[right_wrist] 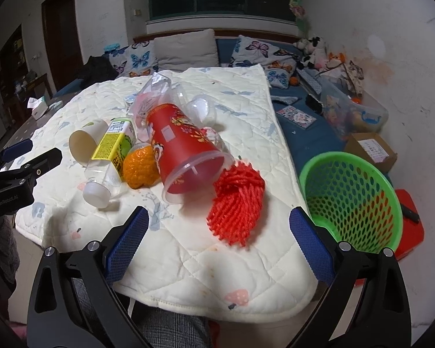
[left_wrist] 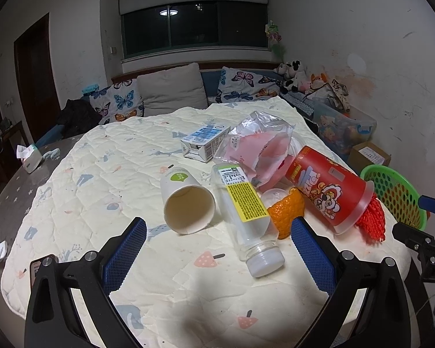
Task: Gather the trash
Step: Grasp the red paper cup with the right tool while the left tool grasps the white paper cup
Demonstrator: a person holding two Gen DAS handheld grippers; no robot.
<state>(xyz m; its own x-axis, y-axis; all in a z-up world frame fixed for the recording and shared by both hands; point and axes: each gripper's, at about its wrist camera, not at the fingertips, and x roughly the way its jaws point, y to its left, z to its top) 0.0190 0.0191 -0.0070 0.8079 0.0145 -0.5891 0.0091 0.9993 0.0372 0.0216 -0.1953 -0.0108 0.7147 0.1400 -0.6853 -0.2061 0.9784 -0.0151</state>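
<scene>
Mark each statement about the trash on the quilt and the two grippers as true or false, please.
1. The paper cup stands upright. False: it lies on its side.
2. The green basket has no trash in it. True.
3. The left gripper holds the bottle. False: it is open and empty.
4. The red net lies beside the red cup's mouth. True.
5. The bottle has lost its cap. False: a white cap is on.

A lived-in room of a home at night: butterfly-print pillows point(left_wrist: 117, 101) and a grey cushion point(left_wrist: 172, 90) line a daybed under a dark window point(left_wrist: 194, 27), stuffed toys point(left_wrist: 295, 76) sit in the corner, a quilted pad point(left_wrist: 101, 179) covers the bench, and the white walls point(left_wrist: 362, 29) are scuffed.
</scene>
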